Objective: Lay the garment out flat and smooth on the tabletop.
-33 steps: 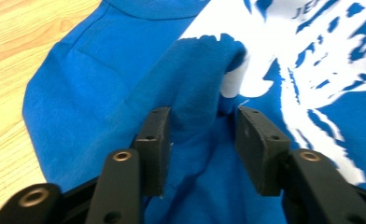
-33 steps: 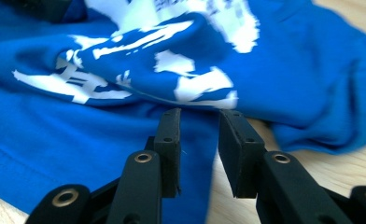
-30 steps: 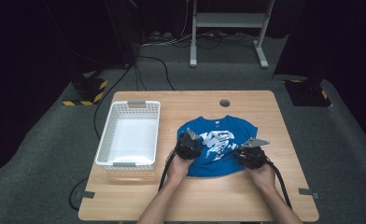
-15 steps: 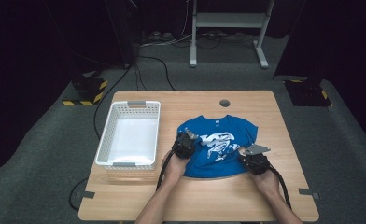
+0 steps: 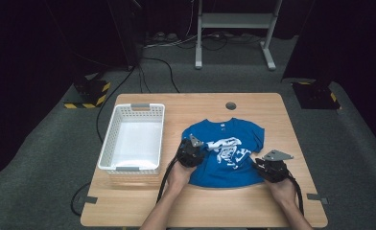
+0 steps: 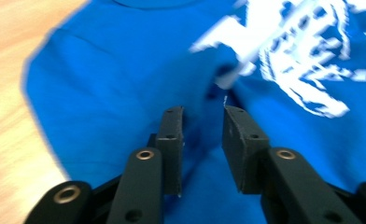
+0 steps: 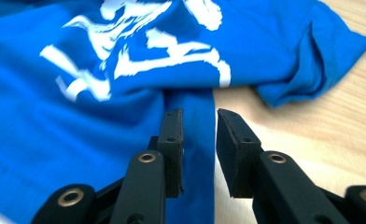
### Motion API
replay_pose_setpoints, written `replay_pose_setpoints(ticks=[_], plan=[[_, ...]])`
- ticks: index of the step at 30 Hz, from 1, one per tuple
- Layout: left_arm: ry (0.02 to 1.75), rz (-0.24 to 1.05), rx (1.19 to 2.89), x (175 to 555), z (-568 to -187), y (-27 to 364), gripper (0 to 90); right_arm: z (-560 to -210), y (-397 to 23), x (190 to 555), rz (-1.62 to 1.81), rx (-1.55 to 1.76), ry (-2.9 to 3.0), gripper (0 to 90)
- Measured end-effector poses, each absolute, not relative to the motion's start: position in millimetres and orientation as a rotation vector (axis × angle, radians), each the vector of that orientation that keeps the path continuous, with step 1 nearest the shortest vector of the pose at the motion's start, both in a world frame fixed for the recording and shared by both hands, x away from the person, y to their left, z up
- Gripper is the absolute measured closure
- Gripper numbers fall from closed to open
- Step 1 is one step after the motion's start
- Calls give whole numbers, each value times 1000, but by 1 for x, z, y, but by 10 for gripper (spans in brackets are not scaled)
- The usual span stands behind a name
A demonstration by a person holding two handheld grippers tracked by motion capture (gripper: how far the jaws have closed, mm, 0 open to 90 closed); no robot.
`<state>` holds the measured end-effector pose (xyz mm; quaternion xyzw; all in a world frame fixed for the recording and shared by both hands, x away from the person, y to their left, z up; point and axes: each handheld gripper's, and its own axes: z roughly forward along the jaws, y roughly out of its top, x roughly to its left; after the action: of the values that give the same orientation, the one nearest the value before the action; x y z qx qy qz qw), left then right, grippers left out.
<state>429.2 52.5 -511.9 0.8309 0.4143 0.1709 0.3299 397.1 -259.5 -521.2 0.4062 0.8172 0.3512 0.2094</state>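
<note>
**Both grippers part their jaws along the shirt's side edges**

The blue T-shirt [image 5: 226, 152] lies print up on the wooden table [image 5: 200, 211], just right of the white basket [image 5: 133, 139], collar toward the far edge. Since a second ago the right gripper [image 5: 262, 166] has slid outward, from over the shirt's lower right part to its right edge, near the table's right side; the left gripper [image 5: 190, 149] sits over the shirt's left edge, much where it was. Both pairs of jaws have just been opening, and now stand a little apart. In the left gripper view a raised fold of blue cloth [image 6: 204, 126] runs up between the jaws; in the right gripper view a narrow strip of the shirt's side edge [image 7: 195, 126] lies in the gap, with bare wood beside it. I judge that the shirt's sides are being tugged out flat, pinch by pinch, and that each gripper is about to take a fresh hold.

Whether any pad touches the cloth cannot be told: the gaps look free, but the left gripper view is blurred. From above, the hands and gripper bodies cover the jaws and the shirt's near corners. The printed white design [image 5: 229, 149] is too smeared to read. The basket's inside looks empty, though its near wall hides part of the bottom.
</note>
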Motion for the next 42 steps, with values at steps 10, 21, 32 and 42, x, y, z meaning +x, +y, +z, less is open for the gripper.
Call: replay_pose_setpoints(ticks=[10, 21, 32, 42], plan=[[1109, 482, 2246, 429, -522, 56, 772, -530, -250, 413, 924, 1116, 2302, 883], [1131, 460, 2175, 418, -513, 71, 749, -525, -267, 390, 905, 1102, 2275, 900], [1251, 495, 2123, 454, -521, 61, 538, -529, -244, 423, 896, 1153, 2301, 762], [1246, 533, 2177, 454, -514, 65, 828, -526, -262, 405, 836, 1105, 2315, 894]])
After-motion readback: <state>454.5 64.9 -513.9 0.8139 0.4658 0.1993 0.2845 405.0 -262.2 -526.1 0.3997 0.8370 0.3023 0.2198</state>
